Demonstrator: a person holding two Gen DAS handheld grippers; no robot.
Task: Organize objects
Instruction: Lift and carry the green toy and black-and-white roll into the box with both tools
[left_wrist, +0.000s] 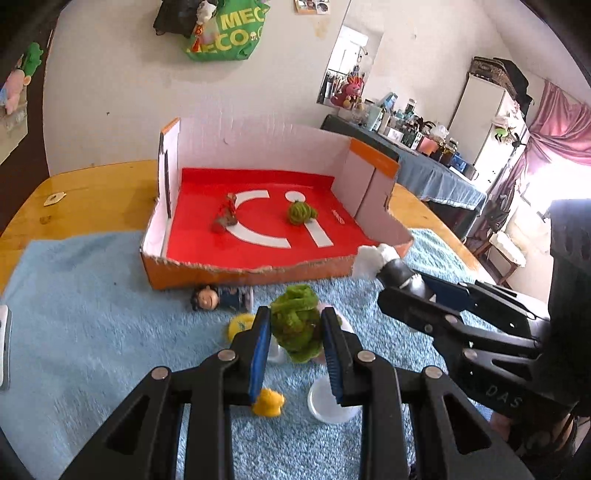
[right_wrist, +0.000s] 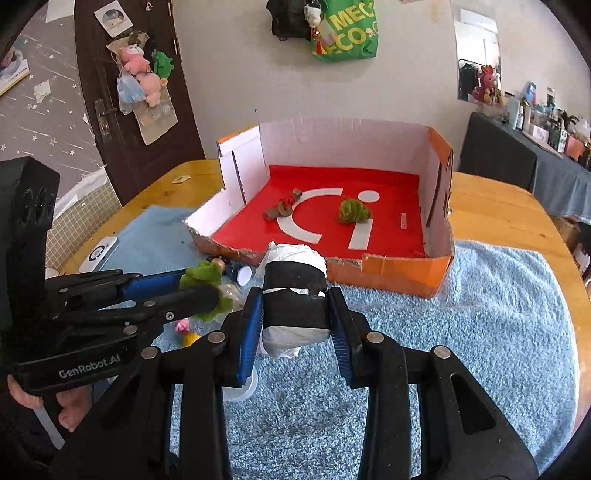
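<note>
Both pairs of jaws are nearly closed, each on a load. The left gripper (left_wrist: 295, 326) pinches a fuzzy green pipe-cleaner bundle (left_wrist: 297, 325) between its blue pads, and the right gripper (right_wrist: 295, 314) clamps a white paper roll wrapped in black tape (right_wrist: 295, 295), which stands roughly upright in the grip. Both loads hang above the shaggy blue towel (right_wrist: 480, 314) that covers the near part of the glossy wooden table (right_wrist: 491, 199).

Just ahead lies the cardboard box (right_wrist: 388, 275), orange outside, white on its inner walls, with a smooth red floor bearing white shapes. Its front wall is torn low and ragged, while the back and side walls stand tall, so the near side is the open one. Inside, a second green pipe-cleaner bundle (right_wrist: 354, 211) and a small red-and-brown piece (right_wrist: 282, 208) lie apart, with bare floor around them.

On the towel near the box's front edge lie a small doll figure (left_wrist: 218, 298), yellow pompoms (left_wrist: 268, 402) and a clear plastic lid (left_wrist: 328, 404); the towel to the right is bare.
</note>
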